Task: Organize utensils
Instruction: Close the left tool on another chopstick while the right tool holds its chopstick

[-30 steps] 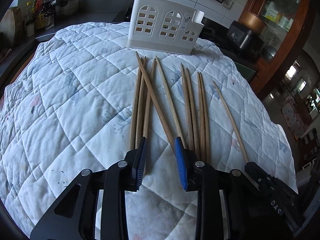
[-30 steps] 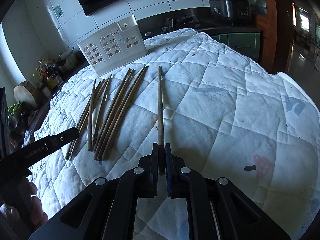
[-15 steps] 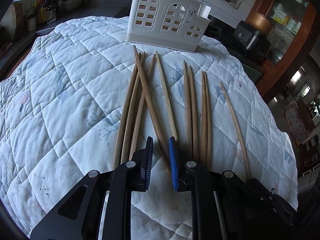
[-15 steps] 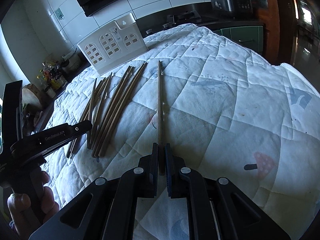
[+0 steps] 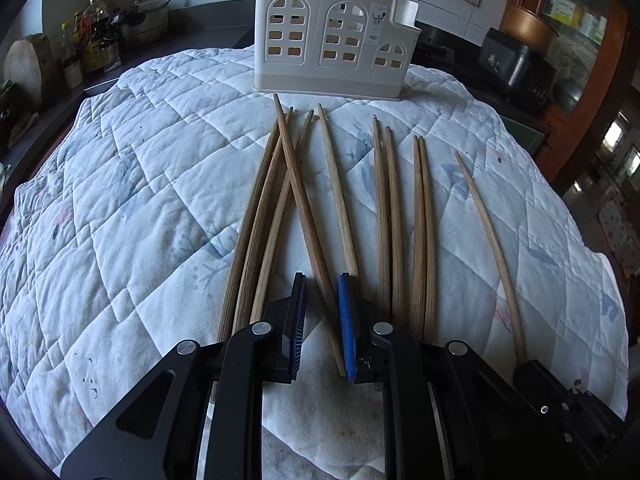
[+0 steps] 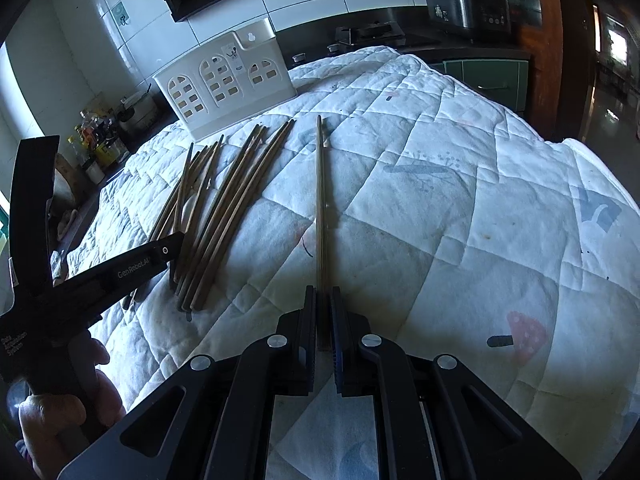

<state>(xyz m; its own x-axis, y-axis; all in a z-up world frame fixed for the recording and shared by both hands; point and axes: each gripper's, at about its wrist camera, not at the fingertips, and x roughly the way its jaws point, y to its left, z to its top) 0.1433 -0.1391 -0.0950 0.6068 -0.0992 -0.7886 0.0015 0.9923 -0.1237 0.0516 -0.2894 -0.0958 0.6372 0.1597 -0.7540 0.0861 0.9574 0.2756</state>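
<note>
Overall, a white quilted cloth [image 5: 120, 208] fills most of both views, draped over a raised surface in a kitchen. At the top centre of the left wrist view stands a white plastic utensil holder [image 5: 332, 46] with arched cut-outs; no utensil can be seen in it, though its inside is largely hidden.

Below the holder, wooden chopsticks [image 5: 384, 216] lie loose on the cloth, tips toward it: a crossed group at centre, two pairs to the right, one single [image 5: 492, 240] at far right.

Left gripper [image 5: 322, 320], lower centre: fingers narrowly apart, straddling the butt end of one crossed chopstick [image 5: 304, 208], which lies against the blue pad on the frame's right. No closure on it is evident.

Right gripper [image 6: 323, 320], lower centre of its view: fingers nearly together around the near end of the single chopstick [image 6: 320, 200]; whether they press it firmly cannot be told.

Assessment: task at an early stage. Every visible chopstick remains on the cloth; lifting and placing in the holder are outstanding.
</note>
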